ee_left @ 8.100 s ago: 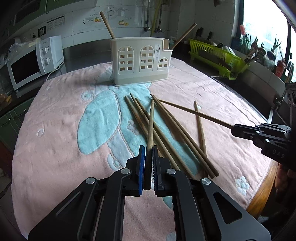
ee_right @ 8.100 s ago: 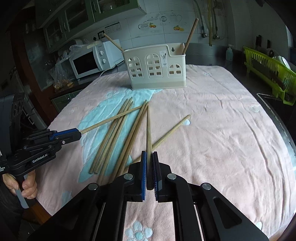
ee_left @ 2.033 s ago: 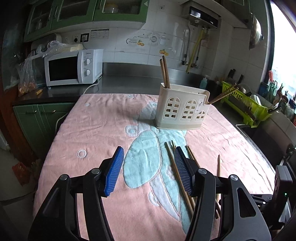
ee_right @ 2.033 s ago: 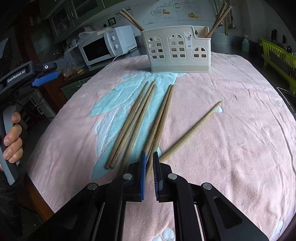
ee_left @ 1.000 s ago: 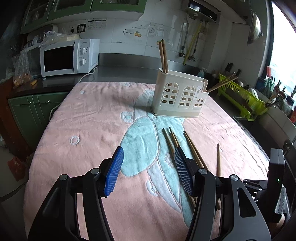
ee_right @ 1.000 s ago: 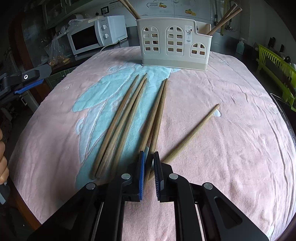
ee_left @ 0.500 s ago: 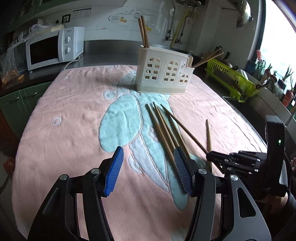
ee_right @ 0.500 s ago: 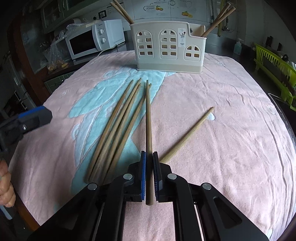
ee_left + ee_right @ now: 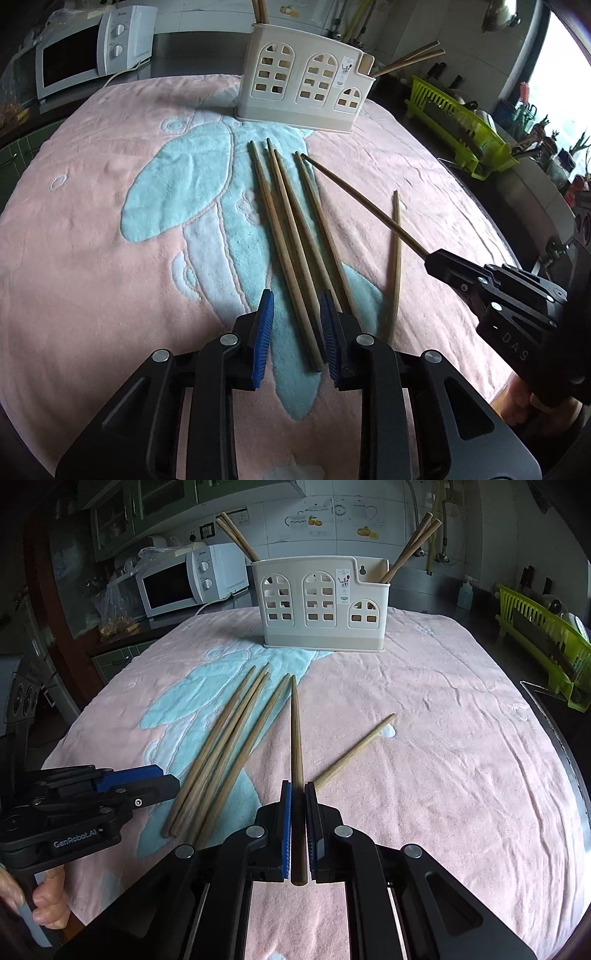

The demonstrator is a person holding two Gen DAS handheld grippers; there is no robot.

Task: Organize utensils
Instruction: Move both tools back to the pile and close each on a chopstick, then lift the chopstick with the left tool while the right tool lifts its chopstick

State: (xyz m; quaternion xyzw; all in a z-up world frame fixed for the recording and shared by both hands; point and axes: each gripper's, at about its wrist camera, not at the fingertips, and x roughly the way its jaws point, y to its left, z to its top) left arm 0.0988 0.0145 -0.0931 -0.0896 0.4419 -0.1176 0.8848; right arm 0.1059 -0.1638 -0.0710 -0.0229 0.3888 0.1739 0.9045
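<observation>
Several wooden chopsticks point(image 9: 291, 229) lie side by side on the pink and blue towel point(image 9: 110, 240). My left gripper point(image 9: 295, 317) is open low over their near ends, jaws either side of one stick. My right gripper point(image 9: 298, 805) is shut on one chopstick point(image 9: 295, 731) and holds it lifted, tip pointing at the cream utensil holder point(image 9: 321, 605). The right gripper also shows in the left wrist view point(image 9: 439, 260) with its chopstick point(image 9: 362, 199). One chopstick point(image 9: 354, 749) lies apart to the right. The holder point(image 9: 306, 96) has chopsticks in both end compartments.
A white microwave point(image 9: 184, 579) stands on the counter at the back left. A green dish rack point(image 9: 543, 635) sits at the right beyond the table edge. The left gripper shows at the left in the right wrist view point(image 9: 147, 786).
My right gripper has closed on a chopstick and lifted it off the towel. My left gripper has come down and forward over the row of chopsticks and narrowed its opening.
</observation>
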